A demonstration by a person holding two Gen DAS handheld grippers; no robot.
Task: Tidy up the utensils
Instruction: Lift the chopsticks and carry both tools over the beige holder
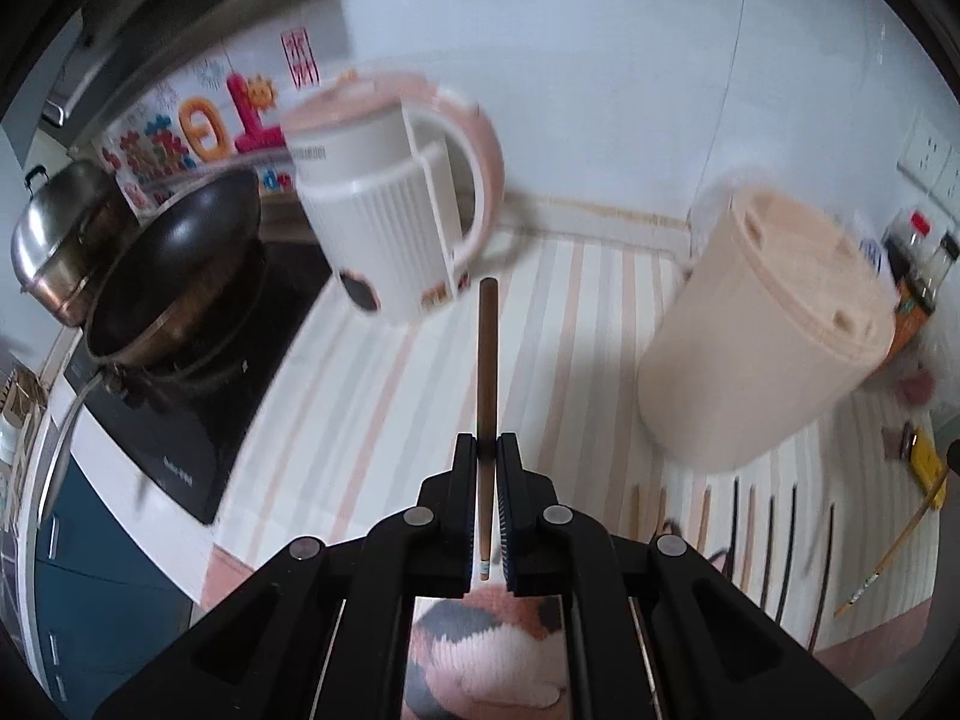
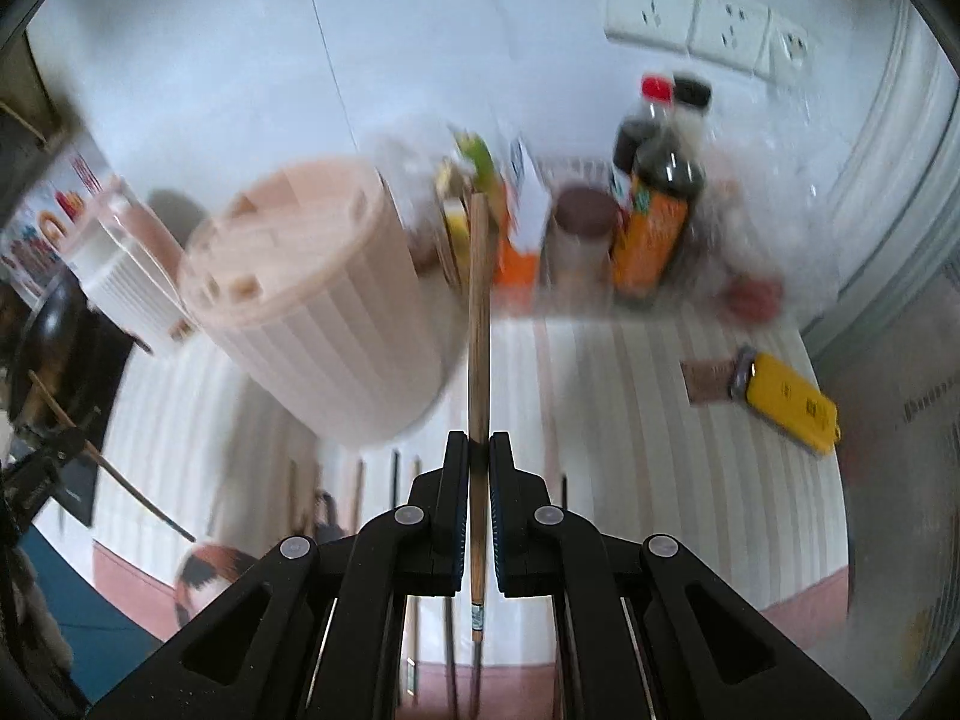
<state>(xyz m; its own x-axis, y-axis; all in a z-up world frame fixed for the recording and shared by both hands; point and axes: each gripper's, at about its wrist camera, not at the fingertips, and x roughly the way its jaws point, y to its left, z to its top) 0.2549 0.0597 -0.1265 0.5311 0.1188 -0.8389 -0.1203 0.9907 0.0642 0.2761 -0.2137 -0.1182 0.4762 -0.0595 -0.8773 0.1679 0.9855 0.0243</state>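
My left gripper (image 1: pixel 487 450) is shut on a brown wooden chopstick (image 1: pixel 486 360) that points forward above the striped mat (image 1: pixel 360 420). Ahead of it stands a white ribbed utensil holder (image 1: pixel 384 216) with compartments. My right gripper (image 2: pixel 478 450) is shut on another brown chopstick (image 2: pixel 478 312), held above the mat. A beige ribbed holder with a slotted lid (image 2: pixel 312 300) stands to its left; the same beige holder (image 1: pixel 774 324) shows at the right in the left wrist view. Several chopsticks (image 1: pixel 768 534) lie in a row on the mat.
A black wok (image 1: pixel 180 270) sits on a stove (image 1: pixel 180 432) at the left, with a steel pot (image 1: pixel 60 240) behind it. Sauce bottles (image 2: pixel 654 204) and packets crowd the back wall. A yellow-handled tool (image 2: pixel 786 399) lies on the mat at the right.
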